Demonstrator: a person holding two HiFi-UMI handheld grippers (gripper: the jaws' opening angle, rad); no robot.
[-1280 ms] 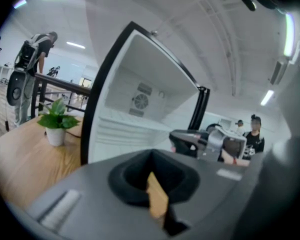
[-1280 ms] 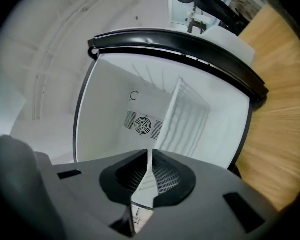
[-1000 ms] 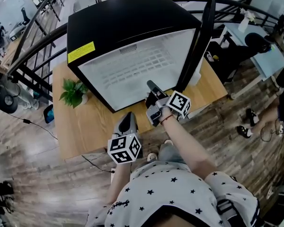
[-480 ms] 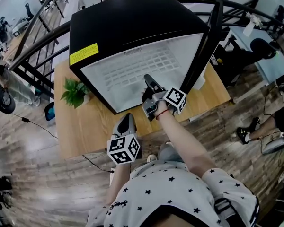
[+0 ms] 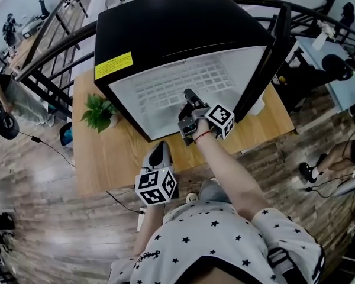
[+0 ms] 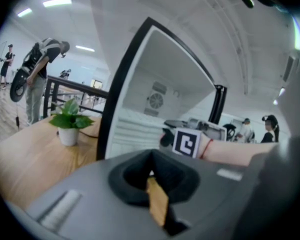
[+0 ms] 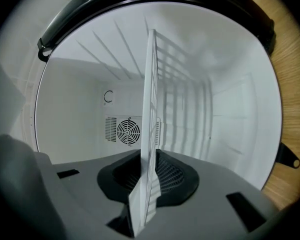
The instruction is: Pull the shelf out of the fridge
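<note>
Fridge: a black box-shaped mini fridge (image 5: 177, 28) with a white inside stands toward the far edge of the light wooden surface (image 5: 118, 152). Its black door (image 5: 266, 58) is swung open on the right.
Shelf: the white wire-grid shelf (image 5: 177, 84) lies inside the fridge, with its front edge at the opening.
Right gripper: the right gripper (image 5: 189, 94) is at the fridge's mouth. Its jaws have just been closing and now pinch the shelf's front edge, which runs edge-on between them.
Left gripper: the left gripper (image 5: 159, 148) hangs over the surface near its front edge, apart from the fridge. Its jaws meet at the tips and hold nothing.
Plant: a small green plant in a white pot (image 5: 97, 112) stands near the surface's left edge, just beside the fridge.
</note>
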